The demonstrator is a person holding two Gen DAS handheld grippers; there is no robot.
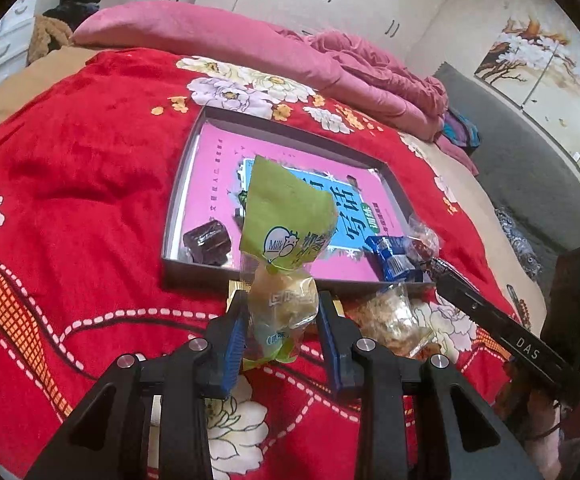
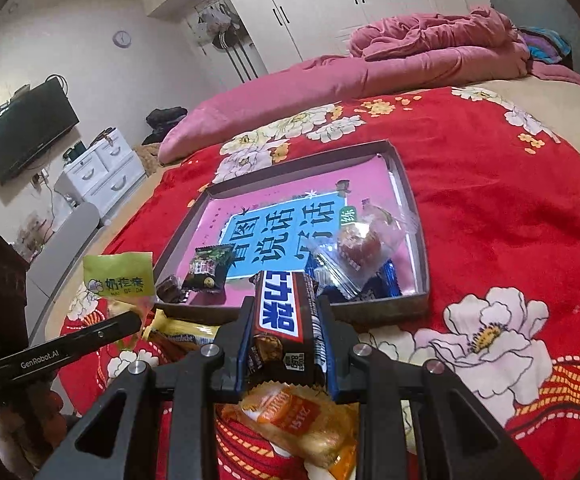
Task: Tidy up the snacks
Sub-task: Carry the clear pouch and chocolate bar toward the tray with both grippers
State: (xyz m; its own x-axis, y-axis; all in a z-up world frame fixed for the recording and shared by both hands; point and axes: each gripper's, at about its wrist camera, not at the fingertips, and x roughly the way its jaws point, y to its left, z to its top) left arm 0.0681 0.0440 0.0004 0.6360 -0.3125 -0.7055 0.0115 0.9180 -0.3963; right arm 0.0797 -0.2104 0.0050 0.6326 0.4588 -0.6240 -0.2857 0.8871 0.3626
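The shallow box (image 1: pixel 194 264) on the red floral blanket (image 1: pixel 90 168) served as the landmark. Just short of its near wall, the left gripper (image 1: pixel 282 320) was clamped on a green-topped milk snack packet (image 1: pixel 286 216): the blue pads (image 1: pixel 234 344) pressed the clear lower part from both sides, while the green top stood upright above the fingertips, in front of the box. The right gripper (image 2: pixel 286 332) was also near that wall, its fingers squeezed tight on a brown chocolate bar (image 2: pixel 284 312), which lay lengthwise between them with its far end reaching toward the box. Inside the box lay a dark wrapped candy (image 2: pixel 209 268), a blue packet (image 1: pixel 389 258) and a clear-wrapped red snack (image 2: pixel 359 244). An orange packet (image 2: pixel 301 420) lay on the blanket under the right gripper.
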